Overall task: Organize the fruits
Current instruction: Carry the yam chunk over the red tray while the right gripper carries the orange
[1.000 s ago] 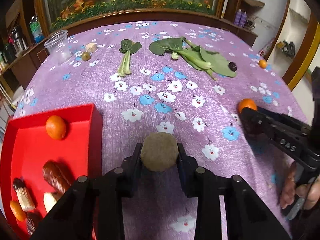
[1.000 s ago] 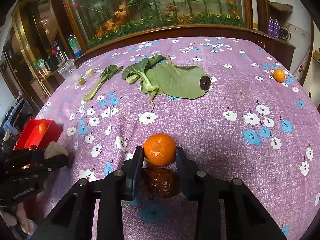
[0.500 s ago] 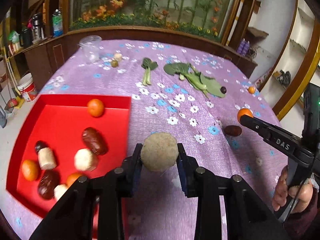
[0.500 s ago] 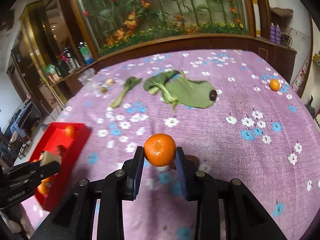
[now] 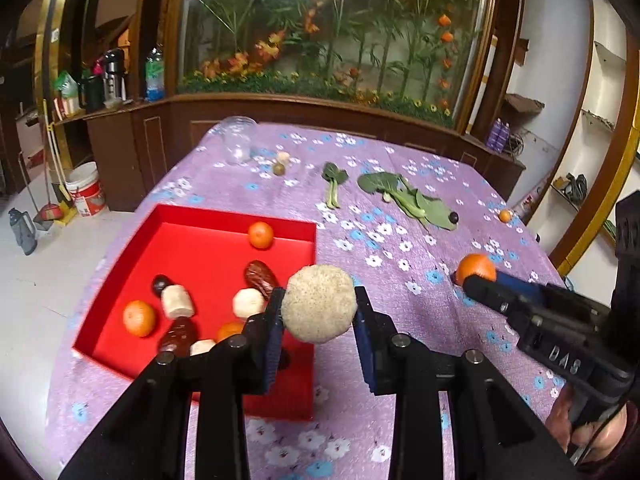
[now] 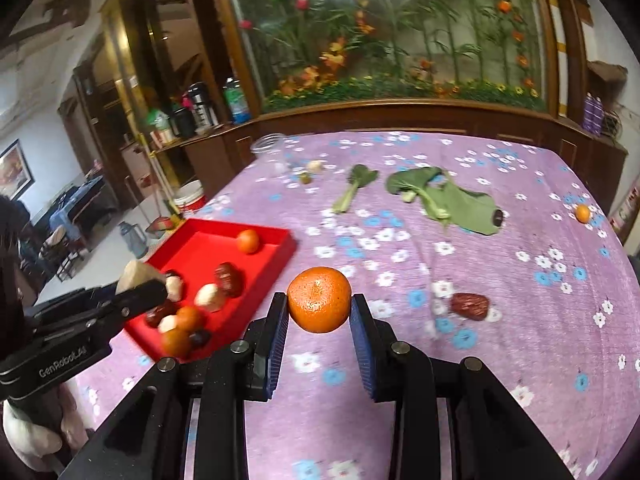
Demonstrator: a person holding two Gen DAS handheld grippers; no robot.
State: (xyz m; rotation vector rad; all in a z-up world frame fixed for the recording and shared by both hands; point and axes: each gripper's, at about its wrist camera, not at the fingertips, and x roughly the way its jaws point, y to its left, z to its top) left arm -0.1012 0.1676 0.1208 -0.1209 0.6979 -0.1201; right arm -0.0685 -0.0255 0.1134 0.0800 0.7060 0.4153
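My left gripper [image 5: 319,312] is shut on a round beige speckled fruit [image 5: 319,309] and holds it in the air over the right edge of the red tray [image 5: 192,236]. The tray holds several oranges, dark dates and pale pieces. My right gripper [image 6: 319,310] is shut on an orange [image 6: 319,299] and holds it above the purple flowered cloth, to the right of the tray [image 6: 276,258]. The right gripper with its orange [image 5: 476,269] also shows in the left wrist view. A dark red date [image 6: 470,306] lies on the cloth to the right.
Green leaf vegetables [image 6: 444,198] and a small dark fruit [image 6: 497,216] lie at the far middle. A small orange [image 6: 583,213] lies far right. A clear jar [image 5: 238,140], a small pale piece and a small green fruit [image 5: 279,168] stand far left. The table edge drops to the floor left of the tray.
Both grippers have risen and drawn back with their fruits. The left one has moved left, over the tray's right edge. The date that lay under the right gripper now lies clear on the cloth.
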